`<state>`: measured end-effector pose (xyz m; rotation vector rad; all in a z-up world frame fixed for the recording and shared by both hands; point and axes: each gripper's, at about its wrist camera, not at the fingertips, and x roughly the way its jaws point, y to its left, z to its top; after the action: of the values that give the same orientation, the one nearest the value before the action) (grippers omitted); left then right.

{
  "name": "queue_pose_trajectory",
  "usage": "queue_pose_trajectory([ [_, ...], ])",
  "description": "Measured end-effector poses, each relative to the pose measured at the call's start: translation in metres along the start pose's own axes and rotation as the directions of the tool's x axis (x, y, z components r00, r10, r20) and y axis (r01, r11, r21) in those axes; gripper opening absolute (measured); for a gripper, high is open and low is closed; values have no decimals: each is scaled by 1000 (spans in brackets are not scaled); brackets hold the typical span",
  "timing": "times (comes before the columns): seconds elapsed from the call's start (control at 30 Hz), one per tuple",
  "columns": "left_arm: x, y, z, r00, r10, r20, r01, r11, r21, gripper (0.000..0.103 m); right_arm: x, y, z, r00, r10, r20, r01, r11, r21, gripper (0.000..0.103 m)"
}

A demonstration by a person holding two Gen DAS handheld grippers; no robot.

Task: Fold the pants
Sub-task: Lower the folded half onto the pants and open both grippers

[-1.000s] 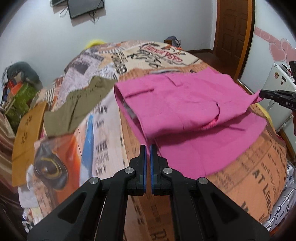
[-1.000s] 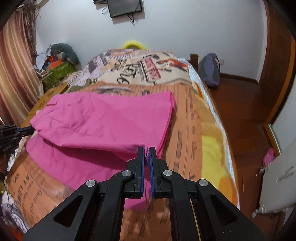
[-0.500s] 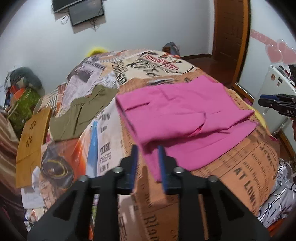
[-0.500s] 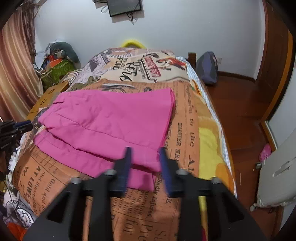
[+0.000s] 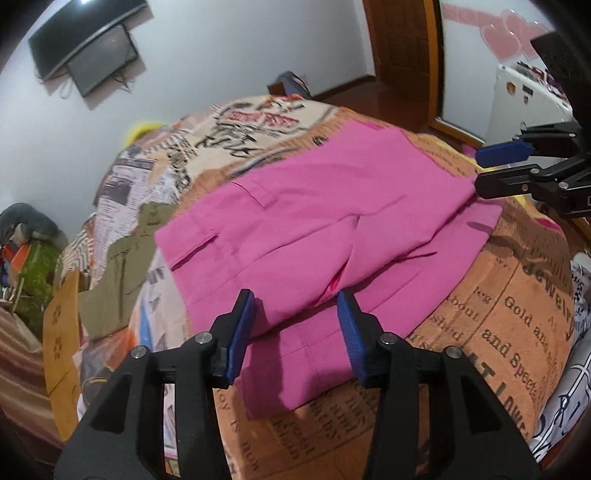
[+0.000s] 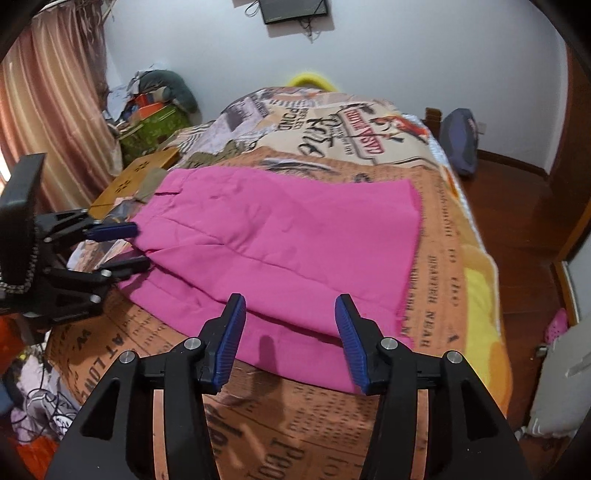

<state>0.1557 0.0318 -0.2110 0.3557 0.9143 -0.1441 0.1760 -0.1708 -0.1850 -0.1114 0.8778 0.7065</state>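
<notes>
Both grippers, left gripper (image 5: 295, 325) and right gripper (image 6: 290, 325), released the pink pants (image 5: 325, 236); jaws opening, empty; lower layer partly hidden.

We saw a white wall (image 6: 406, 55) with a dark screen (image 6: 293, 9), a wooden floor (image 6: 517, 229), a striped curtain (image 6: 48, 122) and a bed under a newsprint-pattern blanket (image 6: 436, 236).

Pants (image 5: 314, 236) lay folded across the bed (image 5: 517, 314), second garment (image 5: 122, 273) just beside at the left edge, screen (image 6: 293, 9) up on the wall behind.
</notes>
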Motion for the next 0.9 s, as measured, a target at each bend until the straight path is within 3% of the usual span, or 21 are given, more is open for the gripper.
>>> queue_pose_trajectory([
  [0.07, 4, -3, 1, 1000, -2, -1, 2, 1000, 23, 54, 7, 3, -1, 1000, 15, -16, -16, 1000, -2, 47],
  [0.23, 10, -6, 8, 1000, -3, 4, 3, 999, 45, 54, 21, 6, -2, 998, 32, -53, -32, 999, -2, 47],
  [0.43, 8, 9, 28, 998, -55, 29, 55, 998, -25, 29, 28, 19, 5, 998, 10, -60, -15, 997, -70, 47],
  [0.57, 4, 14, 36, 997, -66, 46, 68, 997, -46, 25, 34, 25, 7, 998, -4, -56, -3, 994, -111, 47],
  [0.7, 3, 10, 35, 997, -65, 41, 66, 997, -32, 25, 35, 18, 10, 998, -56, 10, 56, 994, -94, 46],
  [0.77, 5, 9, 30, 998, -63, 25, 64, 997, -31, 25, 36, 13, 12, 998, -56, 10, 57, 996, -73, 36],
  [0.83, 8, 9, 24, 998, -68, 9, 68, 997, -36, 25, 38, 7, 12, 999, -42, -7, 42, 998, -52, 12],
  [0.9, 9, 7, 20, 997, -73, 0, 73, 997, -36, 26, 38, 3, 11, 1000, -23, -14, 22, 999, -38, 9],
])
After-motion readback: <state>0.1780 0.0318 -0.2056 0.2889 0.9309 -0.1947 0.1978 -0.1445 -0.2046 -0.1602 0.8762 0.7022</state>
